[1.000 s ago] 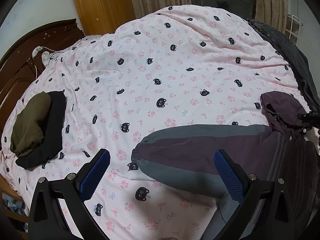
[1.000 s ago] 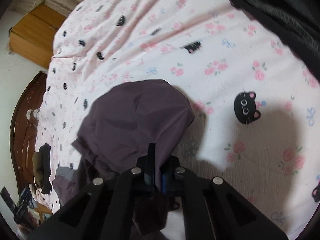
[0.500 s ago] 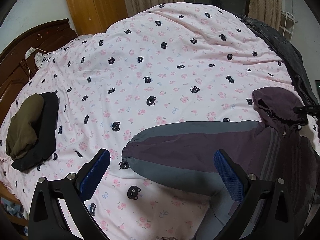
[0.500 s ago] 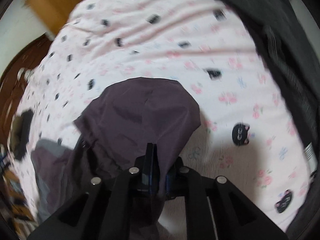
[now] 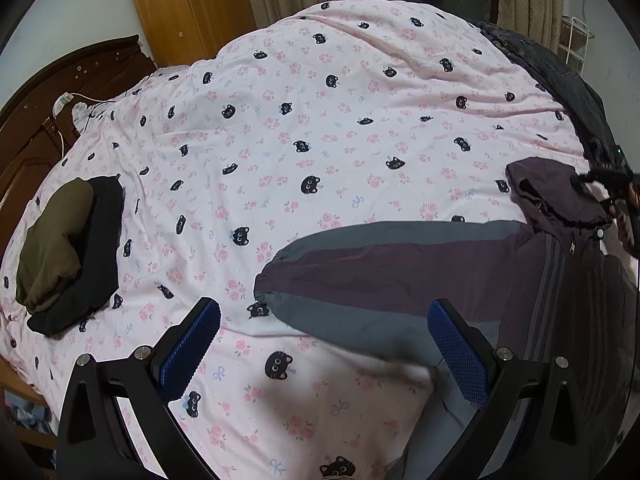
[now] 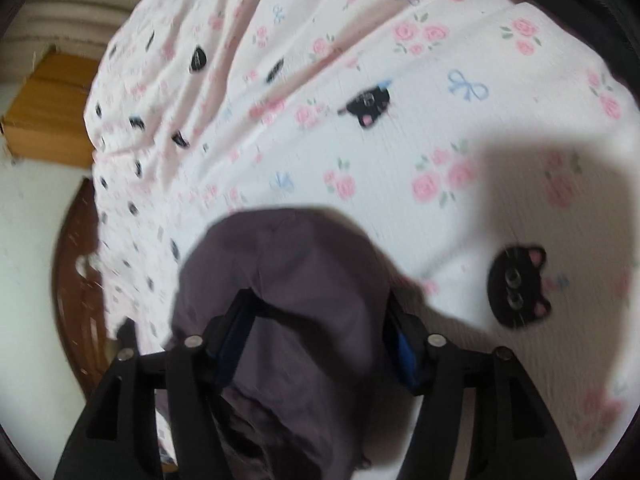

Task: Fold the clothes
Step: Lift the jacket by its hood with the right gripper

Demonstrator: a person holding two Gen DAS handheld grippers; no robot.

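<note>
A purple and grey hooded jacket [image 5: 420,276] lies on the bed, one sleeve stretched out to the left, hood [image 5: 552,196] at the right. My left gripper [image 5: 324,344] is open and empty, just above the sleeve's near edge. In the right wrist view my right gripper [image 6: 320,328] is open, its jaws spread on either side of the purple hood [image 6: 288,276], which bulges up between them. Whether the pads touch the cloth is unclear. The right gripper also shows at the right edge of the left wrist view [image 5: 612,188].
The bed has a pink sheet [image 5: 320,120] with black cat faces. A folded pile of olive and black clothes [image 5: 68,248] lies at the left. Dark jeans [image 5: 560,80] lie along the far right edge. A wooden headboard [image 5: 36,120] is at the left.
My right gripper was shut on the hood and has opened. The left gripper has drifted slightly over the sleeve and stays open.
</note>
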